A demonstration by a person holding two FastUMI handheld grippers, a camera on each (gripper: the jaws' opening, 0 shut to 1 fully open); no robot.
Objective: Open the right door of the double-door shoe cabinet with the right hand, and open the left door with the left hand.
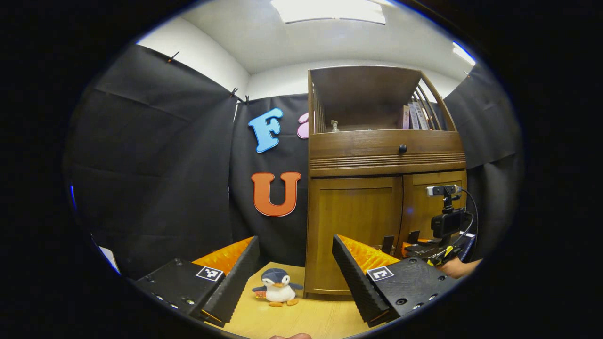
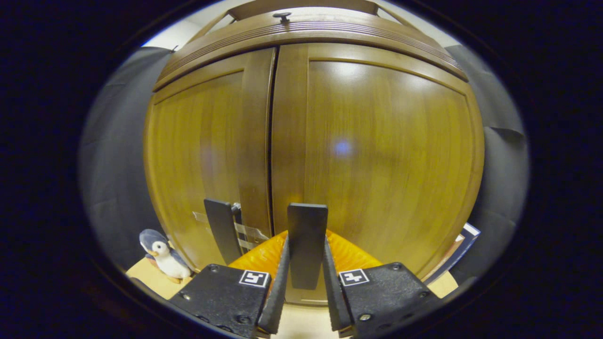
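Right gripper [image 2: 305, 263] clamped the right door's dark flat handle [image 2: 307, 235]; both brown wooden cabinet doors [image 2: 377, 150] looked closed.
Left gripper [image 1: 294, 263] hung wide apart, left door's handle [image 2: 220, 230] untouched; both openings remained.

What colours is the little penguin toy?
Dark grey-blue and white with orange beak and feet; the penguin shows best in the left gripper view.

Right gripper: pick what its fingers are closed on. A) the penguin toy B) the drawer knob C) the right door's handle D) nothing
C: in the right gripper view the right gripper has both fingers pressed on the right door's handle; both doors look closed.
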